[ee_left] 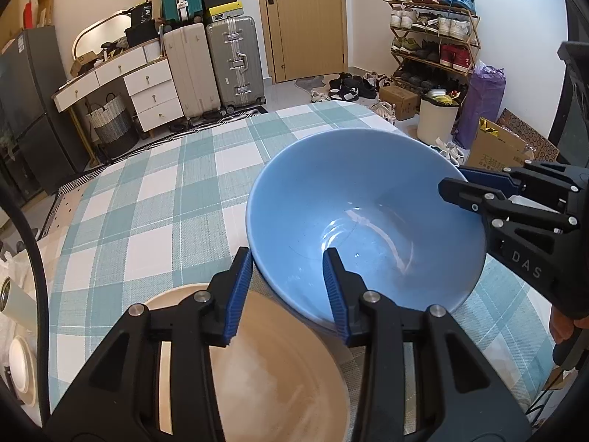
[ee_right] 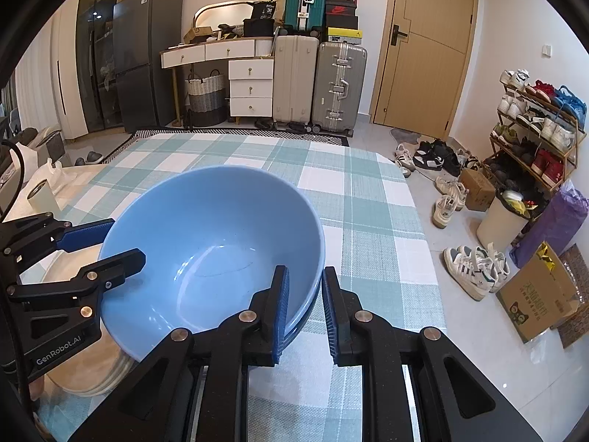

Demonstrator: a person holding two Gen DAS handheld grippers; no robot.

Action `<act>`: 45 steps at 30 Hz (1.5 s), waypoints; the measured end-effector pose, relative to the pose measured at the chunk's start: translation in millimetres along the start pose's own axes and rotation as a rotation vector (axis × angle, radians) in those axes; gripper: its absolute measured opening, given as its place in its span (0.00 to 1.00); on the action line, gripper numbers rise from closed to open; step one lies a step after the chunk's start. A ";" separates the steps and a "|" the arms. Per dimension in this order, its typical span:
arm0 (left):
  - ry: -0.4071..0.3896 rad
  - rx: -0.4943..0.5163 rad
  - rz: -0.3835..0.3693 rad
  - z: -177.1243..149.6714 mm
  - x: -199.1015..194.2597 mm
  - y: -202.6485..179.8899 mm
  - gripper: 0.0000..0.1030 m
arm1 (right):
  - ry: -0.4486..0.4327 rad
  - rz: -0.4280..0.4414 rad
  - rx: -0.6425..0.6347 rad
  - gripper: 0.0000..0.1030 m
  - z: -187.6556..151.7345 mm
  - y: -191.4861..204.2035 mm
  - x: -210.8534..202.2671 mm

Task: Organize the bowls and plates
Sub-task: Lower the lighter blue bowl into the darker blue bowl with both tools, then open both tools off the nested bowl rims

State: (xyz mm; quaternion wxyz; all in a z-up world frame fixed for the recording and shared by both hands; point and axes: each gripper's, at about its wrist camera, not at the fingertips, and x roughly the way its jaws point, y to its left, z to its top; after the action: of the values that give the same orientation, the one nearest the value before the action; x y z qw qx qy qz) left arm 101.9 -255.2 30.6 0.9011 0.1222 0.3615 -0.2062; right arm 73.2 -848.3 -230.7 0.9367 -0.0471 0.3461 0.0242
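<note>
Blue bowl (ee_left: 368,221) is held between both grippers, tilted, above the checked tablecloth (ee_left: 154,199). Underneath it looks like a second blue rim nested, so maybe two bowls; can't say for sure.

Left gripper (ee_left: 291,291): jaws clamped on the bowl's near-left rim, one blue pad outside the wall, one inside. Right gripper (ee_right: 305,305): jaws drawn in on the opposite rim, one pad inside the bowl, the other outside; from its own camera a sliver of gap shows by the outer pad, but the left view shows both fingers pinching the wall.

Edges: the bowl's lower left side overhangs a beige plate (ee_left: 265,375), which looks like the top of a small stack in the right view. Whether bowl and plate touch, can't tell.

Open room: the far half of the table is bare cloth, right up to the far edge and the rounded far-right corner. Right edge of the table runs close beside the right gripper; past it is floor with loose sneakers (ee_right: 475,269) and a cardboard box (ee_right: 537,294).

Bowl is empty, plate top is empty.
</note>
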 end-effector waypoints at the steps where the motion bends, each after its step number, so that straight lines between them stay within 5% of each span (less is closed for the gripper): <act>1: 0.000 0.000 -0.002 -0.5 0.5 0.6 0.36 | 0.001 0.000 -0.002 0.17 -0.1 0.1 0.0; 15: 0.029 -0.048 -0.083 2.7 6.4 11.2 0.50 | 0.031 0.068 0.063 0.31 3.5 -16.0 5.7; 17: 0.033 -0.058 -0.091 4.8 6.3 12.2 0.59 | 0.023 0.076 0.069 0.53 4.4 -20.6 2.6; 20: 0.020 -0.070 -0.099 8.4 4.8 15.3 0.72 | 0.006 0.104 0.096 0.71 6.0 -28.4 -2.6; 26: 0.025 -0.081 -0.113 12.9 7.4 18.4 0.77 | 0.005 0.149 0.132 0.92 6.0 -39.5 -6.1; 42: 0.059 -0.172 -0.131 9.6 22.8 37.5 0.79 | 0.030 0.192 0.138 0.97 -0.4 -30.0 6.6; 45: 0.058 -0.176 -0.128 8.7 24.4 40.4 0.98 | 0.028 0.186 0.139 0.98 1.2 -29.1 8.2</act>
State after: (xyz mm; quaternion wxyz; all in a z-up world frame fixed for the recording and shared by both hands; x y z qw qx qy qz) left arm 141.6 -229.6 22.5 0.8824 0.0251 0.4113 -0.2271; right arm 82.5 -877.0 -233.0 0.9265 0.0501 0.3628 0.0864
